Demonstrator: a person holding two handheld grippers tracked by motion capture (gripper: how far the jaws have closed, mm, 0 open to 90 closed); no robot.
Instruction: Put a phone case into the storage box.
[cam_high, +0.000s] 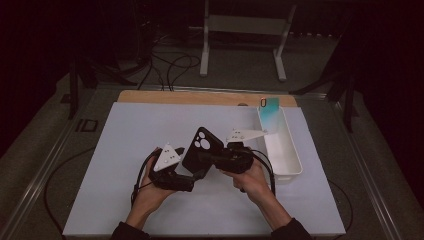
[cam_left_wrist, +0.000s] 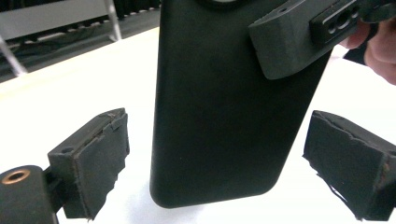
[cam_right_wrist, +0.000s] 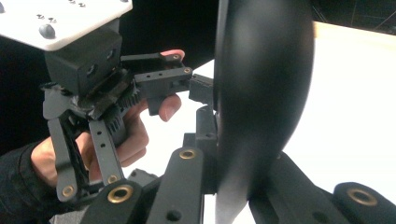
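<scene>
A black phone case (cam_high: 199, 146) with a round camera cut-out is held tilted above the white mat. My right gripper (cam_high: 212, 159) is shut on its edge from the right; in the right gripper view the case (cam_right_wrist: 261, 93) stands edge-on between my jaws (cam_right_wrist: 238, 186). My left gripper (cam_high: 194, 176) comes in from the lower left, open. In the left gripper view its two pads (cam_left_wrist: 100, 154) stand either side of the case's lower end (cam_left_wrist: 219, 116), with a gap on each side. The right gripper's jaw (cam_left_wrist: 289, 42) presses on the case's upper right.
A long white bin (cam_high: 287, 157) lies to the right of my hands, with a teal phone case (cam_high: 270, 112) leaning at its far end. The white mat (cam_high: 125, 200) covers the table; a wooden strip (cam_high: 200, 97) runs along the back. Cables and a stand (cam_high: 245, 30) lie beyond.
</scene>
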